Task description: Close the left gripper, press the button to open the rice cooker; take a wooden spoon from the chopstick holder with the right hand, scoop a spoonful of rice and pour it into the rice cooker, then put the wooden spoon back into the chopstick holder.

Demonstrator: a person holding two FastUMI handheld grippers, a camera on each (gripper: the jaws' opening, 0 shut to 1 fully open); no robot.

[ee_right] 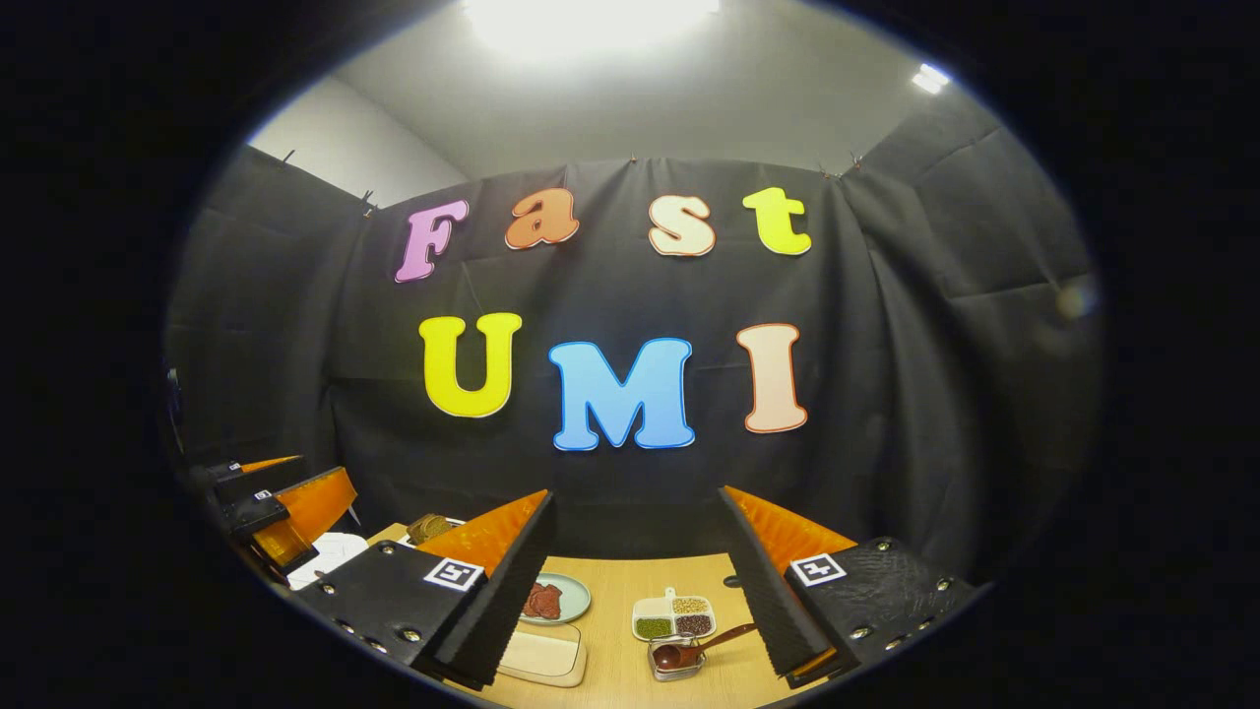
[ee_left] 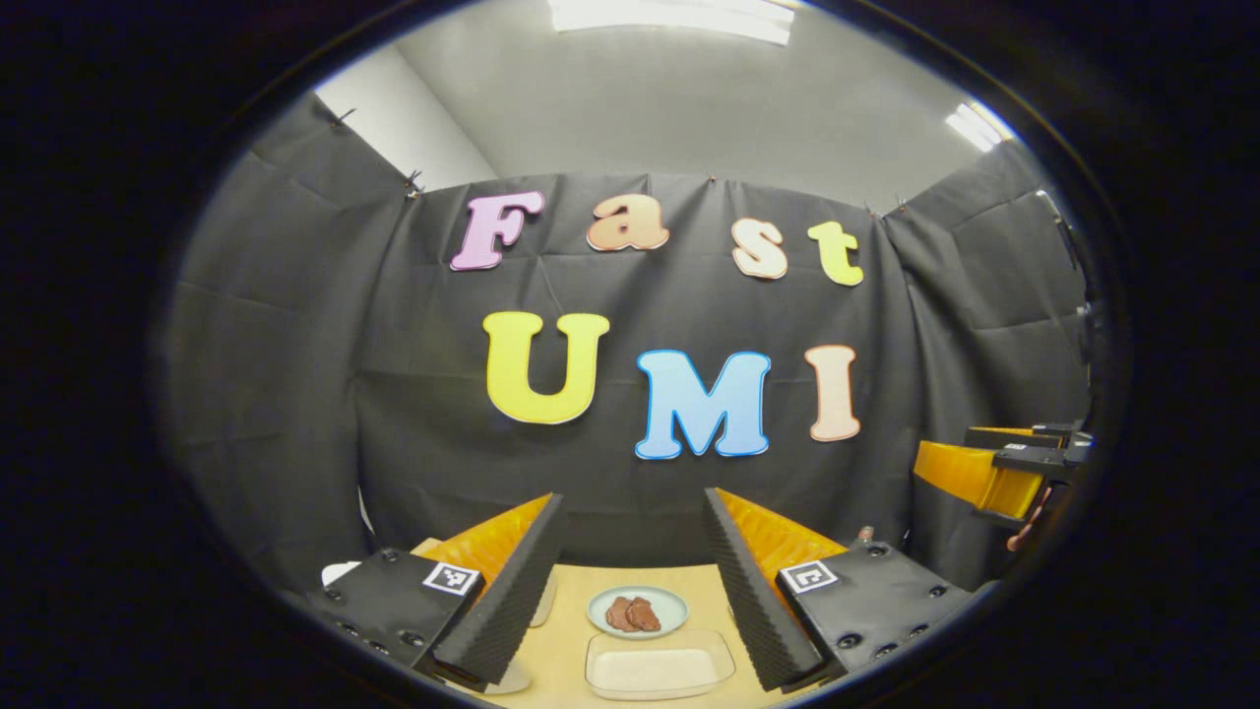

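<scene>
Left claw: fingers spread wide, nothing between them, held above the near part of the wooden counter. Seen between its fingers in the left gripper view are a small round plate carrying two brown pieces of food, and nearer the camera a clear rectangular tray holding a white layer that looks like rice. Tray and plate lie just beside each other, apart from both fingers.

Right claw: fingers likewise spread wide and empty, held above the same counter. In the right gripper view the wooden spoon lies tilted with its bowl in a small clear holder and its handle running up to the right, toward the claw's right finger; contact with that finger cannot be judged. Just behind the holder sits a white divided dish with three compartments of grains or beans. The plate and the tray appear at the left, partly hidden by the left finger.

A white rounded object, possibly the rice cooker, sits at the far left edge of the right gripper view, below the other claw; its lid state cannot be judged.
</scene>
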